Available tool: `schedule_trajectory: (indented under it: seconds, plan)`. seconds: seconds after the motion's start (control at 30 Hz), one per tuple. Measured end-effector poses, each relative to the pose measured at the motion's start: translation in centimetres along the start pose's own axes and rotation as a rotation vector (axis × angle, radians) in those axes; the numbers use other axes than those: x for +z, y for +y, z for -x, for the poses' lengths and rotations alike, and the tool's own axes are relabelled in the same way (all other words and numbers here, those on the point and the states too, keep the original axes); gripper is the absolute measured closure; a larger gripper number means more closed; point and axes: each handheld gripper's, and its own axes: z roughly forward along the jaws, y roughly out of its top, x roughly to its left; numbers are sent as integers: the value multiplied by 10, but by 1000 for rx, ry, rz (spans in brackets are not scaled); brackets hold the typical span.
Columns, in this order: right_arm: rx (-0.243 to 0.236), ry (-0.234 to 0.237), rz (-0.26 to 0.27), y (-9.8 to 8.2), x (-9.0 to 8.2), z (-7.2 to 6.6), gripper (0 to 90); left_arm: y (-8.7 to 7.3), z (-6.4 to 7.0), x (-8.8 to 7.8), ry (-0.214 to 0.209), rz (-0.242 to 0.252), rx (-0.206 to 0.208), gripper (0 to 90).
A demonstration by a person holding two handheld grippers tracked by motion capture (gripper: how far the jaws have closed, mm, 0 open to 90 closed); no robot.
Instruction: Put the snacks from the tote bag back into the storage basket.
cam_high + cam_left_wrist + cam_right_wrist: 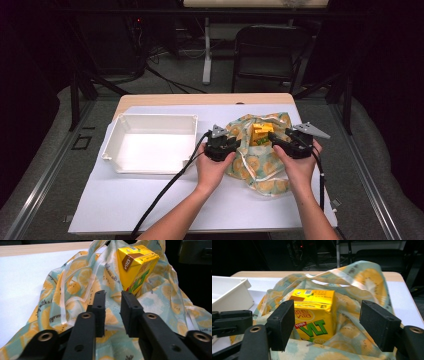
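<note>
In the high view, a white tray is sitting at the centre left of the frame on the pale sheet covering the table; its inside is showing bare white. Just right of it, the left gripper is resting in a person's hand at the middle of the frame, at the left edge of the lemon-print cloth bag. In the left gripper view, its two black jaws are standing a small gap apart over the bag's fabric, and nothing is pinched between the pads. The bag is lying open at the centre right of the high view, and a yellow drink carton is standing inside its mouth. In the left gripper view the carton is leaning at the upper right, nested in the cloth. Further right, the right gripper is pointing in at the bag's opening. In the right gripper view its jaws are standing wide apart, and the carton is sitting upright beyond them, nearer the left jaw, untouched by either pad, with the bag's handle arching above it.
</note>
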Motion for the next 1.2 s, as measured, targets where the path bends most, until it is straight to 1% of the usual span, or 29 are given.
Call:
schedule_trajectory:
  seconds: [0.03, 0.07, 0.13, 0.17, 0.23, 0.27, 0.3, 0.37, 0.43, 0.47, 0.5, 0.53, 0.57, 0.67, 0.7, 0.73, 0.77, 0.87, 0.93, 1.1, 1.13, 1.17, 1.2]
  plan:
    - [0, 0, 0, 0, 0, 0, 233, -1, 0, -2, 4, 0, 3, 715]
    - [-3, -3, -1, -1, 2, -3, 205, -2, 0, -3, 13, 0, 11, 703]
    - [-7, -9, -13, -2, 7, -8, 178, -4, -1, -6, 32, -4, 23, 689]
    - [-6, -13, -21, -3, 10, -10, 160, -5, -2, -7, 35, -5, 26, 680]
    - [-7, -24, -38, -6, 18, -14, 145, -7, -3, -9, 40, 3, 15, 673]
    - [7, -22, -52, -8, 23, -16, 139, -8, -4, -10, 40, 2, 15, 669]
    - [14, -19, -53, -9, 26, -17, 137, -9, -4, -11, 39, -3, 15, 668]
    - [22, -33, -51, -11, 31, -20, 128, -11, -5, -13, 38, -3, 15, 666]
    - [22, -40, -53, -11, 33, -22, 122, -13, -6, -14, 38, -5, 16, 666]
    - [20, -43, -56, -12, 36, -22, 114, -14, -6, -14, 39, 0, 8, 666]
    - [25, -50, -56, -12, 39, -23, 110, -15, -7, -16, 39, -6, 15, 665]
    - [22, -63, -69, -12, 42, -23, 108, -15, -7, -16, 40, -2, 12, 664]
    - [35, -75, -70, -13, 47, -23, 109, -16, -7, -16, 41, -4, 15, 663]
    - [47, -80, -74, -14, 51, -22, 111, -17, -8, -18, 37, -8, 23, 662]
    - [51, -76, -68, -14, 53, -22, 116, -17, -8, -19, 36, -10, 22, 661]
    - [44, -79, -70, -14, 54, -22, 122, -17, -8, -19, 36, -9, 18, 660]
    - [46, -81, -61, -15, 55, -23, 126, -18, -9, -19, 34, -11, 15, 660]
    - [40, -87, -59, -16, 60, -24, 142, -19, -8, -18, 31, -4, 8, 661]
    - [46, -87, -50, -16, 63, -24, 148, -20, -7, -18, 30, -11, 19, 661]
    - [35, -81, -45, -18, 69, -23, 166, -21, -7, -16, 31, -17, 20, 660]
    - [37, -79, -46, -19, 71, -23, 196, -21, -7, -16, 31, -15, 18, 659]
    - [37, -79, -46, -19, 71, -23, 196, -21, -7, -17, 30, -15, 15, 659]
    - [31, -89, -44, -19, 71, -24, 211, -20, -7, -17, 28, -15, 17, 657]
